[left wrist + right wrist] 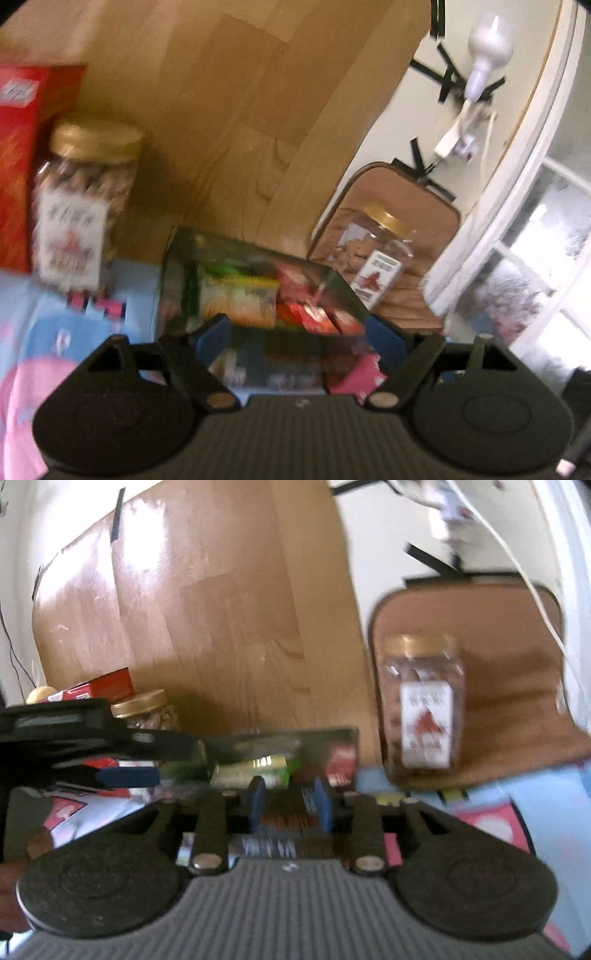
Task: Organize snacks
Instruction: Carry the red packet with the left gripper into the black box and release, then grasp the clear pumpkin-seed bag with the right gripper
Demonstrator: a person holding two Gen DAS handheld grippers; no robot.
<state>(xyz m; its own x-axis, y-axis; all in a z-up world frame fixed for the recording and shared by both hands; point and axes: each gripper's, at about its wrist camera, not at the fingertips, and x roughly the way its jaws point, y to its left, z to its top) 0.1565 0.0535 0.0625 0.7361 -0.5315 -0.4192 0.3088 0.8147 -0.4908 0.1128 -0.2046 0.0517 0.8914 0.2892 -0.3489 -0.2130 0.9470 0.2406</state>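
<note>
Left gripper [297, 338] spread wide, blue pads clear of everything, nothing held. Just ahead of it, a clear-walled snack box [258, 284] on the patterned bench cover [44, 332], packed with coloured packets – green, yellow, red. To its left, a gold-lidded jar [85, 206] standing upright before a red carton [26, 155]; to its right, a second gold-lidded jar [373, 258] on a brown mat [424, 199]. Behind, a wooden board [221, 110] leaning on the wall.

Right gripper [290, 801] partly open, pads apart and gripping nothing – dark printed packaging lies below them, contact impossible to judge through the blur. Same box [280, 757] just beyond; left gripper entering from the left edge.
</note>
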